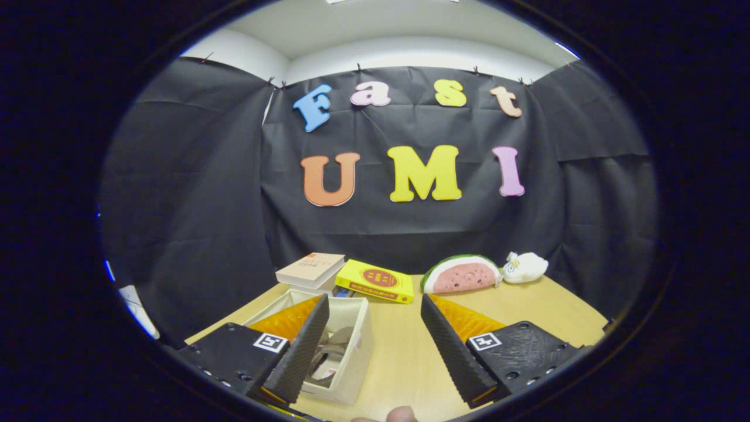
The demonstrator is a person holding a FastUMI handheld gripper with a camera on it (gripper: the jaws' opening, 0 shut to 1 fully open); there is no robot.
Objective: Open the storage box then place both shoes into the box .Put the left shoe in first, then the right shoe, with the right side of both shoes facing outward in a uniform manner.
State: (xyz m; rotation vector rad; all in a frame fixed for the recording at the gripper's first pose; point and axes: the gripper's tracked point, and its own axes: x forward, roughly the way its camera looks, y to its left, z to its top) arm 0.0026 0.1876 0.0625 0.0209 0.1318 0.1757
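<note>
holding nothing, with the jaws of the gripper [375, 343] spread wide and only bare counter [398, 357] between them.

low beside the left finger [299, 351], touching or nearly touching in this view: the white storage box [357, 351]. open at the top, no lid over it. so step one looks done.

inside the box, something grey and brown [334, 349], maybe a shoe, with a bit of pale paper or tag lower down. too hidden behind the left finger to tell if one shoe or two, or which side faces out.

no other shoe lying out on the counter ahead of the jaws. so likely late in the task, maybe both shoes already in, but cannot say for sure.

further back, beyond the box: a pale book [310, 269] on top of another thing, and a yellow book [375, 281] just beside it. well off toward the right finger side, near the black wall: a watermelon slice toy [463, 274] and a small white soft toy [524, 267], close together. not part of the job.

at the very bottom, between the fingers, a fingertip [401, 415] of the person holding the tool.

left to check: both shoes in, left one first, right sides facing out the same way.
</note>
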